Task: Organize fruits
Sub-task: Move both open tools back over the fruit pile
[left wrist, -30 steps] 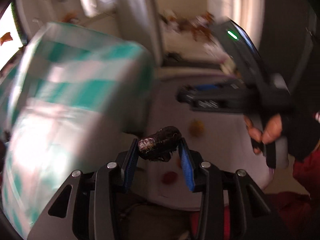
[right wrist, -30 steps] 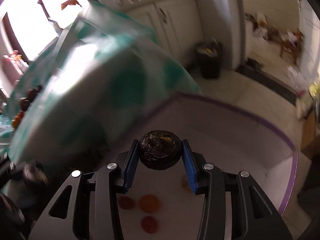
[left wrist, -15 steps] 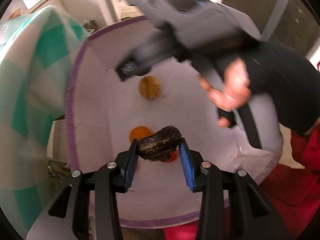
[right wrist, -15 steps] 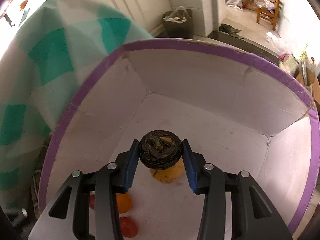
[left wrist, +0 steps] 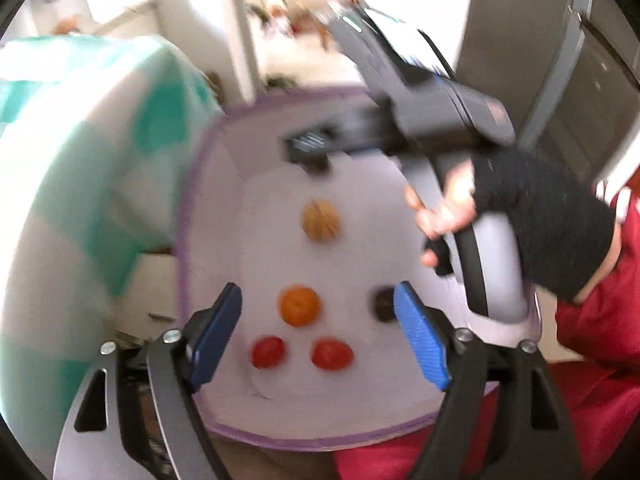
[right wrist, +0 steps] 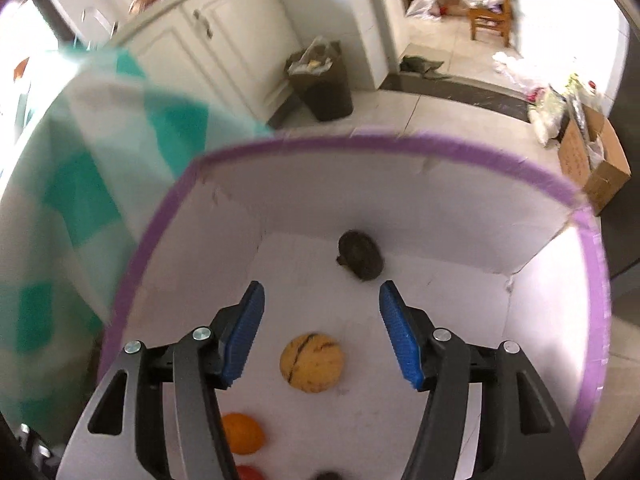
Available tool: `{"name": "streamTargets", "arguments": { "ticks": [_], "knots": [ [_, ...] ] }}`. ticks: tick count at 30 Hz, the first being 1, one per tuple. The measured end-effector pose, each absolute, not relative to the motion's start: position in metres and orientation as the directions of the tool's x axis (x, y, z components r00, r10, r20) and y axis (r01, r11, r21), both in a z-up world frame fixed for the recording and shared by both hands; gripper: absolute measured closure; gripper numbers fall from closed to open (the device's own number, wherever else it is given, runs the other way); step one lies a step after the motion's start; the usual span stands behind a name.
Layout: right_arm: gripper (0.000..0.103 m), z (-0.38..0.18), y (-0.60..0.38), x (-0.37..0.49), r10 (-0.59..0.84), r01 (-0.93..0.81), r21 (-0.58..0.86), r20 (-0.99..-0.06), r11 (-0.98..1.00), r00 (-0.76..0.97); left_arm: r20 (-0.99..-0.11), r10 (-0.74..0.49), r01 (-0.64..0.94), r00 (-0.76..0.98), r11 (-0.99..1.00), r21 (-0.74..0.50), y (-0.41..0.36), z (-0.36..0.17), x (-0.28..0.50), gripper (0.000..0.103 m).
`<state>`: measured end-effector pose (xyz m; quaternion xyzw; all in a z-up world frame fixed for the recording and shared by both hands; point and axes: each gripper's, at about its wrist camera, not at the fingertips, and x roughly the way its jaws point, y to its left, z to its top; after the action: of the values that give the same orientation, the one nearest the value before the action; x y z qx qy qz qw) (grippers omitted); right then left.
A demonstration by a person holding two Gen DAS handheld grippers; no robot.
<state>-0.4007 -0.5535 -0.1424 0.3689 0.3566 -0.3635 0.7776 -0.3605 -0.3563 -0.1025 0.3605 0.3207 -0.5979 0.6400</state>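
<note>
A white bin with a purple rim [left wrist: 188, 216] [right wrist: 400, 142] holds the fruit. My left gripper [left wrist: 318, 338] is open and empty above it. Below lie an orange [left wrist: 300, 306], two red fruits [left wrist: 268, 353] [left wrist: 332, 355], a tan fruit [left wrist: 321, 221] and a dark fruit [left wrist: 382, 307] beside the right finger. My right gripper [right wrist: 322, 330] is open and empty over the bin. A dark round fruit [right wrist: 360, 255] lies on the bin floor ahead of it, the tan fruit [right wrist: 312, 362] below it, the orange [right wrist: 242, 434] at the lower left.
A table with a green and white checked cloth [left wrist: 80, 184] [right wrist: 68, 184] stands left of the bin. The right gripper's body and the hand holding it [left wrist: 444, 204] hang over the bin's right side. A waste bin [right wrist: 322, 80], cabinets and a cardboard box [right wrist: 596, 160] stand beyond.
Both grippers have opened and let go of their dark fruits, which now lie in the bin. Both grippers have risen a little above the bin floor.
</note>
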Motion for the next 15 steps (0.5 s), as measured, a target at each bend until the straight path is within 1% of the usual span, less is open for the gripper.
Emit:
{"name": "streamTargets", "arguments": {
  "ticks": [1, 2, 4, 5, 7, 9, 11, 13, 15],
  "knots": [
    [0.043, -0.138, -0.557, -0.406, -0.315, 0.83, 0.339, -0.808, 0.443, 0.498, -0.805, -0.582, 0.994, 0.113, 0.059, 0.096, -0.351, -0.09, -0.356, 0.019],
    [0.042, -0.134, -0.559, -0.409, -0.322, 0.828, 0.36, -0.795, 0.43, 0.513, -0.77, -0.622, 0.99, 0.141, 0.092, 0.108, -0.346, -0.078, -0.352, 0.012],
    [0.041, -0.122, -0.56, -0.414, -0.354, 0.819, 0.382, -0.763, 0.428, 0.541, -0.696, -0.692, 0.981, 0.192, 0.158, 0.114, -0.334, -0.057, -0.344, 0.003],
    [0.041, -0.115, -0.558, -0.415, -0.371, 0.81, 0.377, -0.746, 0.449, 0.553, -0.658, -0.72, 0.974, 0.22, 0.199, 0.108, -0.327, -0.044, -0.337, 0.002],
    [0.04, -0.097, -0.55, -0.413, -0.402, 0.779, 0.372, -0.697, 0.505, 0.594, -0.616, -0.746, 0.961, 0.255, 0.263, 0.079, -0.32, -0.024, -0.321, 0.002],
    [0.035, -0.078, -0.54, -0.408, -0.423, 0.74, 0.369, -0.641, 0.562, 0.641, -0.586, -0.756, 0.943, 0.293, 0.331, 0.045, -0.307, -0.009, -0.304, 0.002],
    [0.032, -0.059, -0.525, -0.402, -0.429, 0.692, 0.362, -0.581, 0.625, 0.692, -0.558, -0.753, 0.912, 0.348, 0.411, 0.015, -0.291, 0.007, -0.284, 0.002],
    [0.026, -0.041, -0.506, -0.397, -0.43, 0.641, 0.332, -0.524, 0.692, 0.735, -0.524, -0.734, 0.864, 0.433, 0.503, 0.009, -0.267, 0.022, -0.263, 0.002],
    [0.016, -0.021, -0.485, -0.389, -0.43, 0.597, 0.289, -0.473, 0.749, 0.769, -0.498, -0.706, 0.818, 0.504, 0.575, 0.013, -0.244, 0.033, -0.246, 0.002]
  ]
}}
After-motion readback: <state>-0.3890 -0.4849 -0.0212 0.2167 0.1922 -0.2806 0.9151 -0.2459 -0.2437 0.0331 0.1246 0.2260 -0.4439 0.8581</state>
